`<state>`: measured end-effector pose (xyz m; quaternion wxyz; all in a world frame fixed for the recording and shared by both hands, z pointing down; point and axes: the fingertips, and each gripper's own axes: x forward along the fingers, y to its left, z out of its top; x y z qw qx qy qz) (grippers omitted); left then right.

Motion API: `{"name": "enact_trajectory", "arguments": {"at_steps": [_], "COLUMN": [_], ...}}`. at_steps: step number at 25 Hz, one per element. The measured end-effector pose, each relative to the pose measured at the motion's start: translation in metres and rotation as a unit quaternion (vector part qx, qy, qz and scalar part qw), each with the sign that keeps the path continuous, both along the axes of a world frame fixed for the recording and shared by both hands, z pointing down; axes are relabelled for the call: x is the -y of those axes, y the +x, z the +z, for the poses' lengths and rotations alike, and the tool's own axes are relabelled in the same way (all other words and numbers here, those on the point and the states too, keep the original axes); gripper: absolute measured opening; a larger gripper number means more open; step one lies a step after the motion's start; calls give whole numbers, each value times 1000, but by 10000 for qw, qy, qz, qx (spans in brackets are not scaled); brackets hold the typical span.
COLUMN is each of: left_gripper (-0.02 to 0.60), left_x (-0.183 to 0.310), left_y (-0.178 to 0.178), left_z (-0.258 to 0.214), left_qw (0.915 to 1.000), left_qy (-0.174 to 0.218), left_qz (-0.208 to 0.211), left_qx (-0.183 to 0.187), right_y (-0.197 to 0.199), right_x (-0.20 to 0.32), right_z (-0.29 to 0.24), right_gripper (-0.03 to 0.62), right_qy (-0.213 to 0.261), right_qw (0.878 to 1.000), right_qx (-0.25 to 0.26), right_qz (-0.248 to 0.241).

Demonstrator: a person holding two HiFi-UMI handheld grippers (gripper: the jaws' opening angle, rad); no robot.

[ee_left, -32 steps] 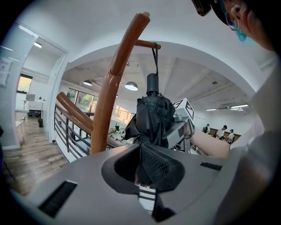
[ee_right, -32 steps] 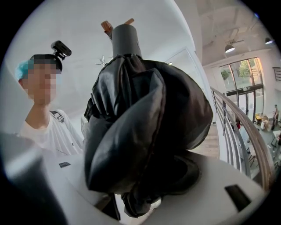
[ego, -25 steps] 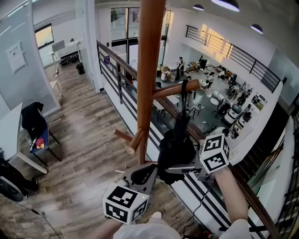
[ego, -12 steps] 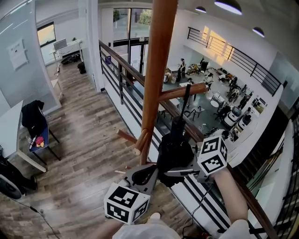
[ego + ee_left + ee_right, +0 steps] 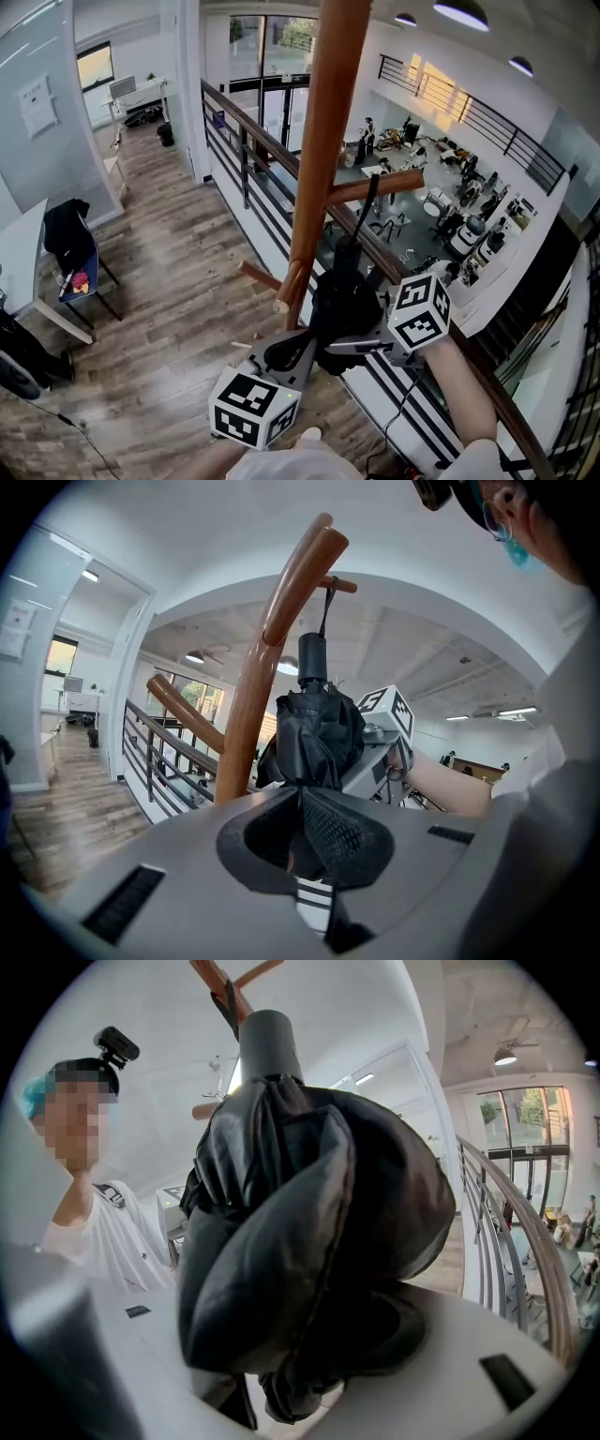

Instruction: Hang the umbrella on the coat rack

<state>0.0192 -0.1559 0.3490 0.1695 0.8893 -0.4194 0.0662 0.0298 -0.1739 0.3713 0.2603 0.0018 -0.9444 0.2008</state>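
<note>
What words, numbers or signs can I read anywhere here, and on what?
No text is readable.
Marker cubes: black-and-white square patterns, no letters.
Sheet on the glass wall: too small to read.
Shirt emblem: too blurred to read.

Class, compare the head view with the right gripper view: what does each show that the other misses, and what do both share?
Only the head view shows the chair draped with a dark garment and the lower hall full of equipment. Only the right gripper view shows the person in a white shirt, wearing a head camera. Both show the black folded umbrella, the wooden coat rack and the railing.
</note>
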Motion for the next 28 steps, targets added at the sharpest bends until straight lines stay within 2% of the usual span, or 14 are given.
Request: {"name": "enact_trajectory", "arguments": {"at_steps": [14, 28], "left_gripper": [29, 29], "left_x": [3, 1], "left_y": [-14, -29], "left_z": [10, 18], "left_qw": [9998, 9993], "left_qy": [-106, -200], "left_qz": [-170, -307], "left_qx": [68, 40], "right_y": [-12, -26], "right_x": [11, 24], "right_z": [13, 16], "right_gripper": [290, 291], "right_qy": [-107, 226], "right_qw": [9999, 9980], "right_qx": [82, 417], "right_qz": [23, 415]}}
